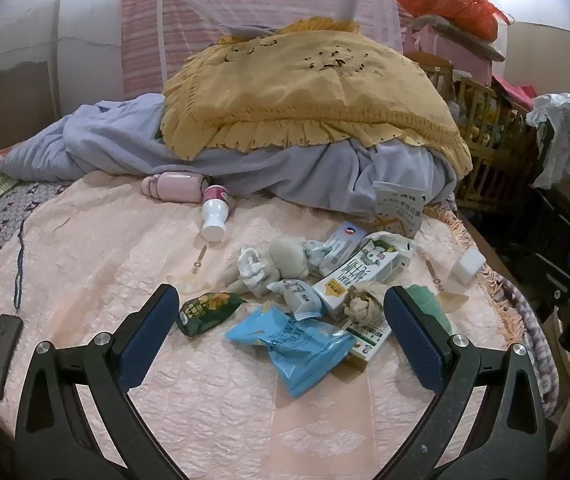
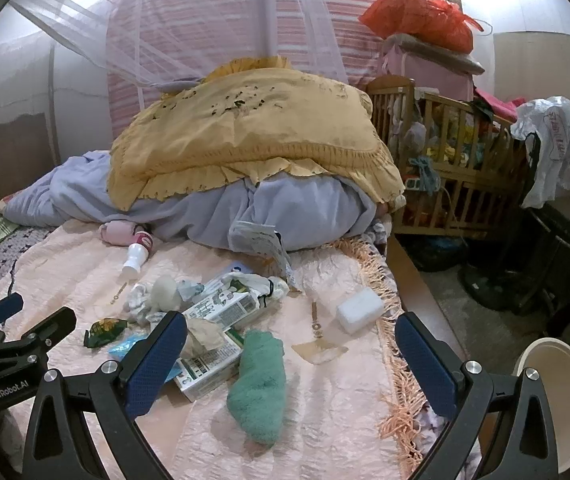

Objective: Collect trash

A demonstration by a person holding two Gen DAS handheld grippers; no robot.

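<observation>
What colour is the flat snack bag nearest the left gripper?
Light blue; clearest in the left wrist view.

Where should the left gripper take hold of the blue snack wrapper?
Judging by its pose, pinch the blue snack wrapper at its raised crumpled near edge, coming from above with the open left gripper. It lies flat and limp, partly over the green-and-white carton.

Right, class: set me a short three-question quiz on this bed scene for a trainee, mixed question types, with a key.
1. True or false: the left gripper holds the blue wrapper.
2. Which lies nearest the bed's fringed edge: (a) white foam block, (b) green snack packet, (c) white bottle?
3. What colour is the fuzzy cloth between the right gripper's jaws?

Key: 1 false, both grippers are open and empty; 2 a; 3 green.
</observation>
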